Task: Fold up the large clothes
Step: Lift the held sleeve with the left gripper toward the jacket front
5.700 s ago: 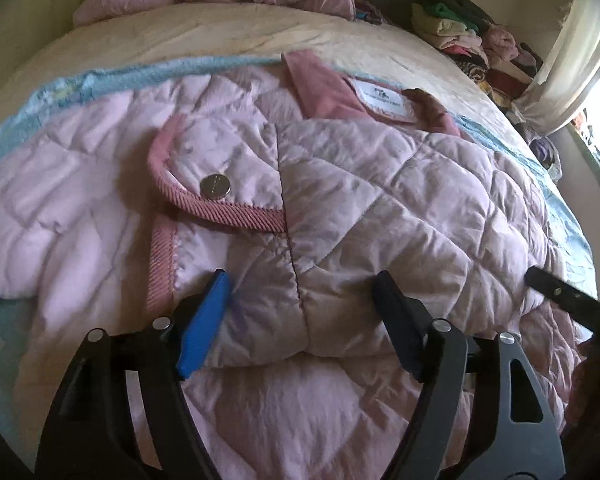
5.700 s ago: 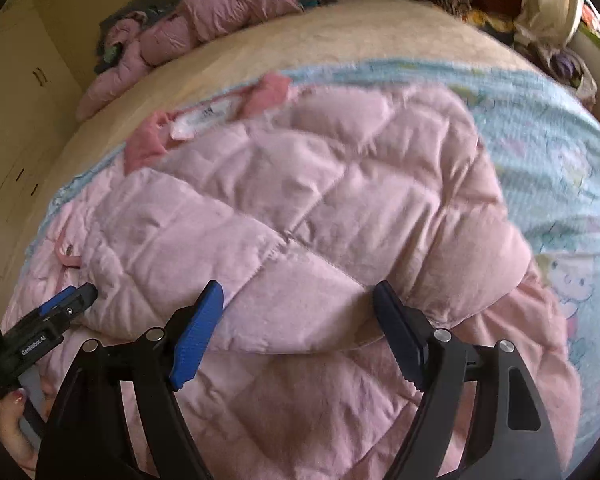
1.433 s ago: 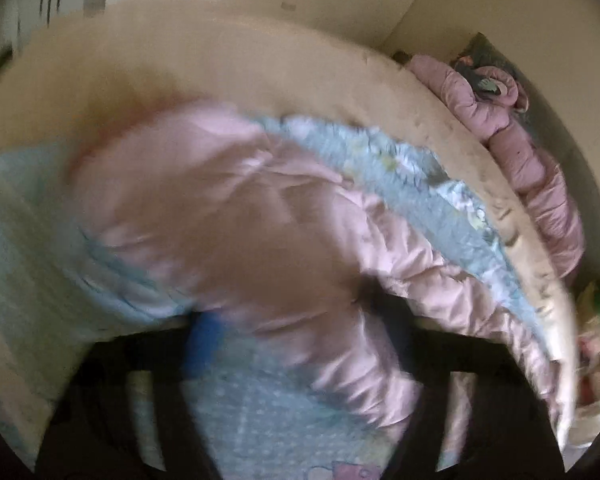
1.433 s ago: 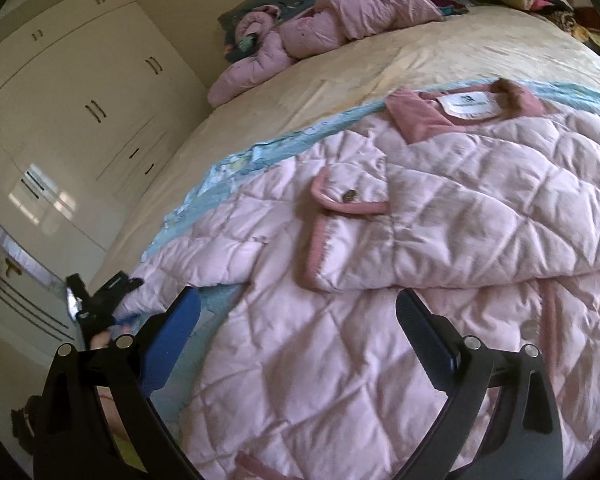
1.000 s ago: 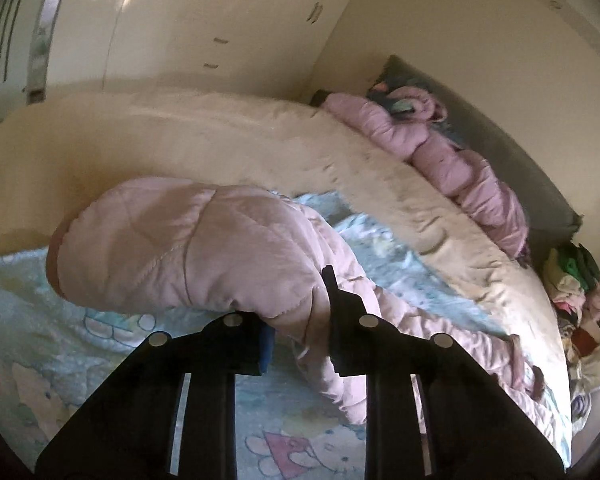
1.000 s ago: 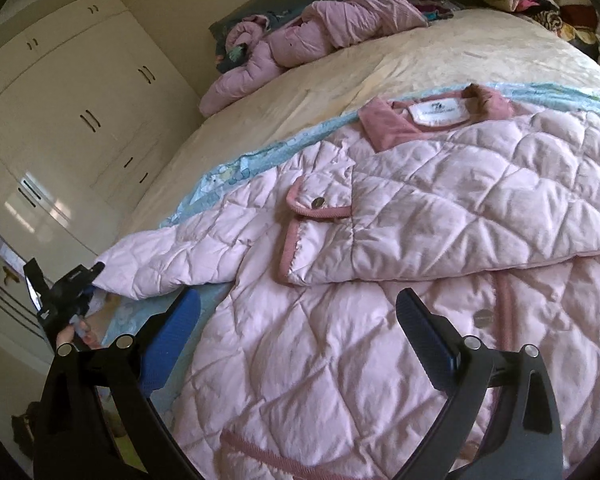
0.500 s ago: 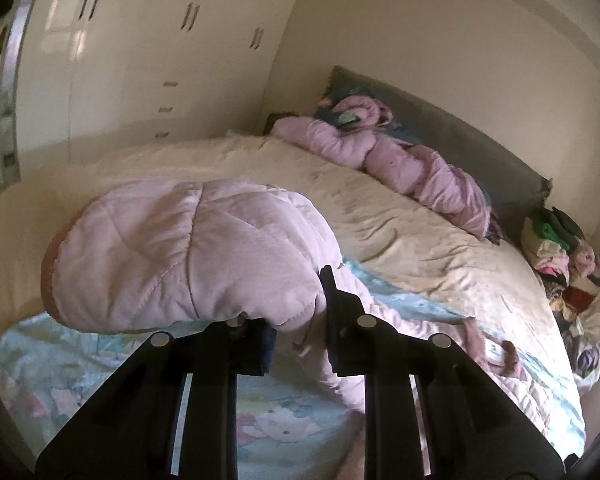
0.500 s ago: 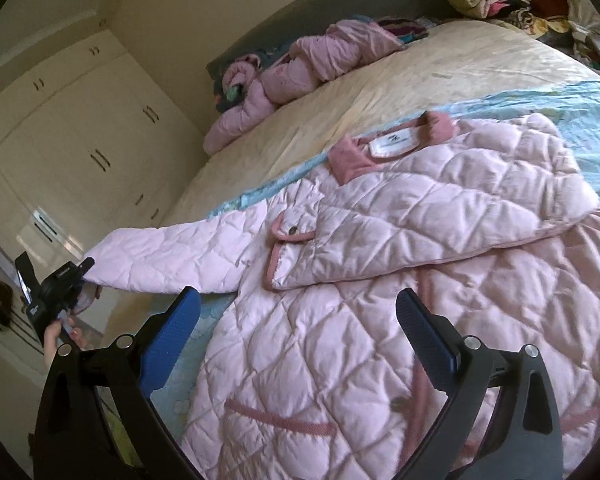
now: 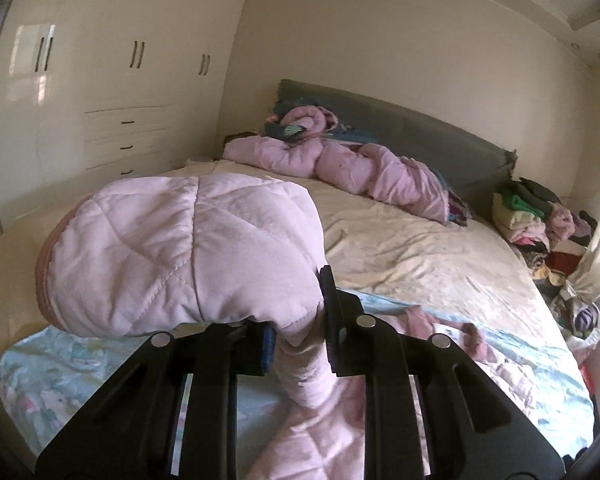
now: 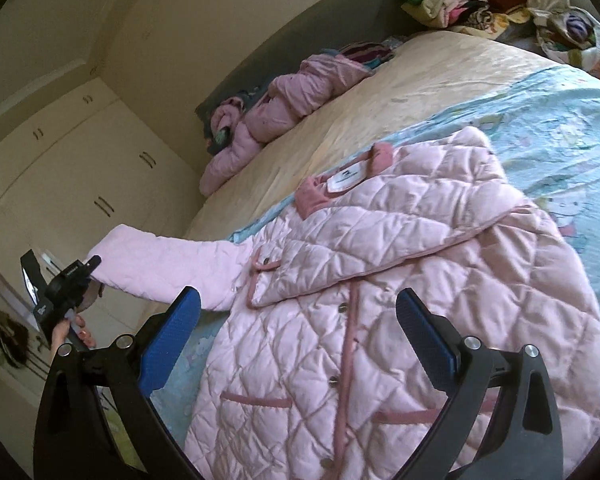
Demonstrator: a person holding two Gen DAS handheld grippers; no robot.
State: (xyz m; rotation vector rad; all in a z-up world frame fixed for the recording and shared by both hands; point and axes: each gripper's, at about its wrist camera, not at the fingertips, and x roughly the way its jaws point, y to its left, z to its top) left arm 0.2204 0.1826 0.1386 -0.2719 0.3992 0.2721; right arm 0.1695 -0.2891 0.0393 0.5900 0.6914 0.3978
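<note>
A pink quilted coat lies on a light blue blanket on the bed, its right sleeve folded across the chest. My left gripper is shut on the coat's left sleeve near the cuff and holds it lifted above the bed's left edge. In the right wrist view the left gripper shows at far left with the sleeve stretched out sideways. My right gripper is open and empty, hovering above the coat's lower front.
A second pink coat lies crumpled by the grey headboard. Piles of clothes sit at the right of the bed. White wardrobes stand along the left wall. Cream sheet covers the far half of the bed.
My left gripper closed on the left sleeve and has lifted it up and out to the left, stretching it straight. My right gripper has backed away and risen above the coat, still open.
</note>
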